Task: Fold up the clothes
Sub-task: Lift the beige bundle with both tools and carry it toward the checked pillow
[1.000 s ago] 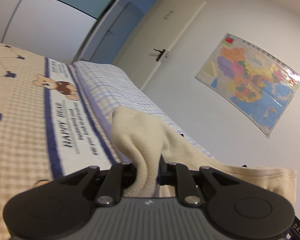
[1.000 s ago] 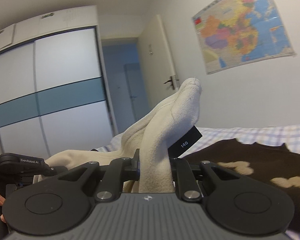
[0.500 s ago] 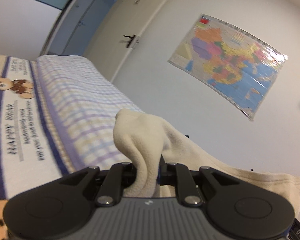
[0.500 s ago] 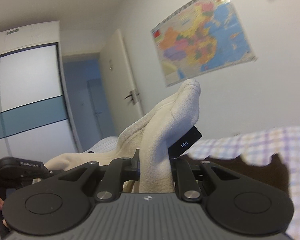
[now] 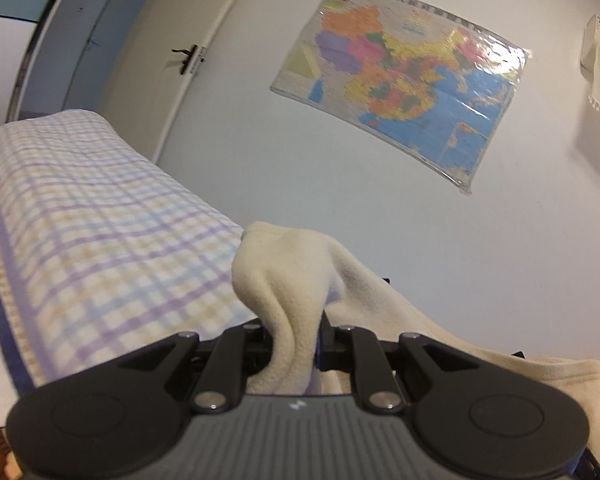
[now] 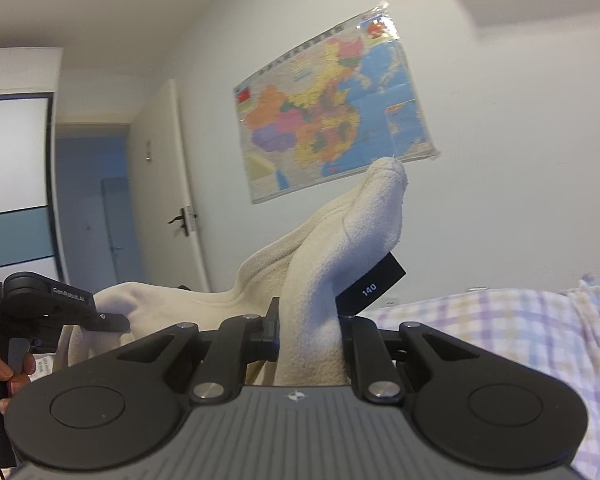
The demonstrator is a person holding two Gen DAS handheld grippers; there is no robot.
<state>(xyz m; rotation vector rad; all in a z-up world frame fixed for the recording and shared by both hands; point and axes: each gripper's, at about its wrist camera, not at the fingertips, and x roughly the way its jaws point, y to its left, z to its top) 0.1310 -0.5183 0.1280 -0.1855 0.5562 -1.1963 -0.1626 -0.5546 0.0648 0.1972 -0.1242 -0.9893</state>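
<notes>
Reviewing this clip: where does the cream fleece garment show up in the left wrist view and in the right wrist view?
Left wrist view: the cream fleece garment rises at bottom centre, pinched in the left gripper, trailing off to the lower right.
Right wrist view: it stands at centre, pinched in the right gripper, with a black size tag beside it, stretching left toward the left gripper.
Shared landmark: the colourful wall map.

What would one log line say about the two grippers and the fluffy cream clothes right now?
left gripper: shut on cream fleece garment | right gripper: shut on cream fleece garment, by black size tag | garment held up over checked bedding
</notes>
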